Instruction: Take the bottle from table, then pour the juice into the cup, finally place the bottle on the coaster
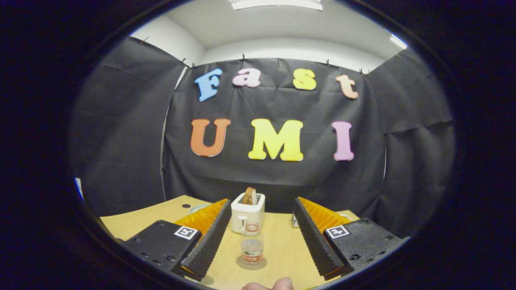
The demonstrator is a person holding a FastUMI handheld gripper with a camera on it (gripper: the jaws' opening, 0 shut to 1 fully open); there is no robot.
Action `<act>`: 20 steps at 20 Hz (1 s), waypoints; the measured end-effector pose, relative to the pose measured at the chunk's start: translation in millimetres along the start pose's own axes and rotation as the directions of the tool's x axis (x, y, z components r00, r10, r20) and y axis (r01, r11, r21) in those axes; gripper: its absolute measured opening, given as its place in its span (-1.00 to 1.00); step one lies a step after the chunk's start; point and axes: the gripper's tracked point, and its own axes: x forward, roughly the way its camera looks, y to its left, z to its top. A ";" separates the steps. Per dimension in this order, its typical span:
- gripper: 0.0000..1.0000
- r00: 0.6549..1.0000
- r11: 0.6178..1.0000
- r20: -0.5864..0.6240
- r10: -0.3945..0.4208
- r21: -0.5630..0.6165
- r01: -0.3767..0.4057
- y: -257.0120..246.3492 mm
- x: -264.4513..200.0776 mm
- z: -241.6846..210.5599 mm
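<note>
A small clear bottle (252, 250) with a red and green label stands upright on a round brown coaster (251, 264) on the wooden table (282, 245). It sits low between my two fingers, touching neither. Just beyond it, in front of the toaster, stands a clear cup (250, 228) with a reddish ring showing in it. My gripper (262, 201) is open wide, its ribbed black pads (209, 237) spread to either side and holding nothing.
A white toaster (247, 213) with a slice of bread in it stands beyond the cup. A pale dish (197, 208) peeks from behind the left finger, a small metallic object (294, 220) from behind the right. A fingertip of a hand (268, 285) shows nearest me.
</note>
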 end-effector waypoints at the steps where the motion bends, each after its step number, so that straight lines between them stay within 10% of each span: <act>1: 0.99 0.999 1.000 0.025 -0.026 -0.011 0.026 -6.1 -14.6 21.2; 7: 0.99 0.995 0.997 0.055 -0.080 -0.016 0.081 -18.6 -98.5 80.9; 20: 0.99 0.996 0.996 0.019 -0.083 0.014 0.082 6.0 -184.5 63.3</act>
